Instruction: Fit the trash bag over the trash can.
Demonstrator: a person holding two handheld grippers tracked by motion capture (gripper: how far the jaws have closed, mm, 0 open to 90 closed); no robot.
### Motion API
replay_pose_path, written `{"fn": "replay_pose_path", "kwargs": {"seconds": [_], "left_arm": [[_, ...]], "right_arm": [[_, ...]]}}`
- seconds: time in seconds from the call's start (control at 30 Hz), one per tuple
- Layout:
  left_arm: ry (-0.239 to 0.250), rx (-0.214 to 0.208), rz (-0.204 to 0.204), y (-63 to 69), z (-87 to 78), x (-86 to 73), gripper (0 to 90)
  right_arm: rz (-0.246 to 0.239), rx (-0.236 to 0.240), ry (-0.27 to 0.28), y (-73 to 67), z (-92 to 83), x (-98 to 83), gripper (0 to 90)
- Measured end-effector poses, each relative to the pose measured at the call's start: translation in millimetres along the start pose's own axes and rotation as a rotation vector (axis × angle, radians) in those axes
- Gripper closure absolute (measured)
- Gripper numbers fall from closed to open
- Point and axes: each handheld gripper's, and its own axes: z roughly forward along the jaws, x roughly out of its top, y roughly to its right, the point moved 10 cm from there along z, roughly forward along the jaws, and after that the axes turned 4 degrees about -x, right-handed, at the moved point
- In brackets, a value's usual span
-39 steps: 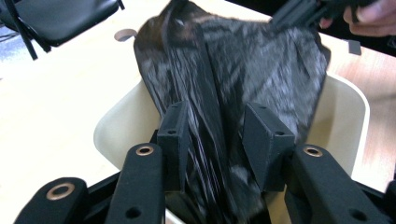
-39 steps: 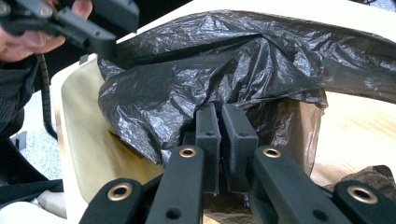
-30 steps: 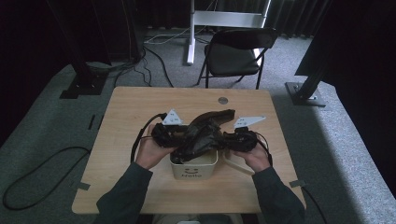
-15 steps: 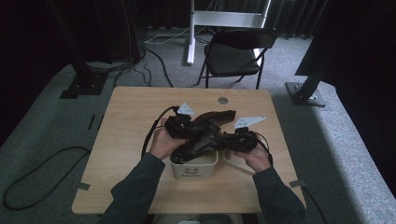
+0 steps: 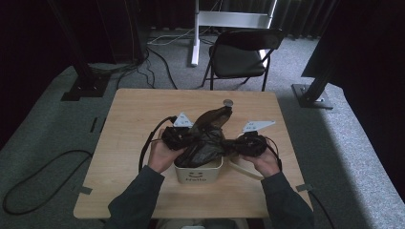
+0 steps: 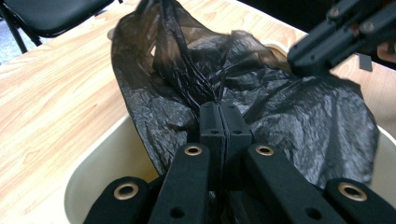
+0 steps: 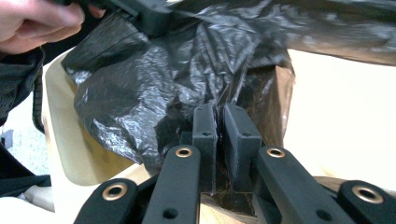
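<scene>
Dark curtains and a folding chair (image 5: 239, 55) back the wooden table (image 5: 129, 129), where a black plastic bag (image 5: 206, 138) drapes over a cream bin (image 5: 198, 174) near the front edge (bare wood lies on both sides). Left gripper (image 6: 225, 122) has just clamped onto the bag, having shifted inward since a second ago; right gripper (image 7: 219, 122) pinches its other side.

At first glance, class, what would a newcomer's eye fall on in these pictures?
A crumpled black plastic bag spreads over a cream bin at the wooden table's near edge. The left gripper and the right gripper each pinch its film, jaws closed on it, one from each side.
</scene>
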Motion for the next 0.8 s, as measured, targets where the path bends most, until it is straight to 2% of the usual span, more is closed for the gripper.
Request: {"fn": "replay_pose_path", "kwargs": {"seconds": [0.23,0.5,0.67,0.8], "left_arm": [[0.017,0.009,0.0,4.4,-14.0,-14.1,89.8],[0.031,0.013,-0.012,8.9,-30.4,-32.8,89.8],[0.035,0.011,-0.021,12.4,-39.3,-44.2,89.8],[0.04,0.009,-0.037,12.8,-45.4,-54.1,89.7]], "right_arm": [[-0.003,0.001,0.017,-1.4,-6.3,-0.1,83.8],[-0.034,0.022,0.017,-13.8,-7.2,1.2,83.4],[-0.033,0.026,0.022,-15.8,-6.0,4.1,78.6],[-0.025,0.021,0.021,-15.2,-4.1,4.6,71.1]]}}
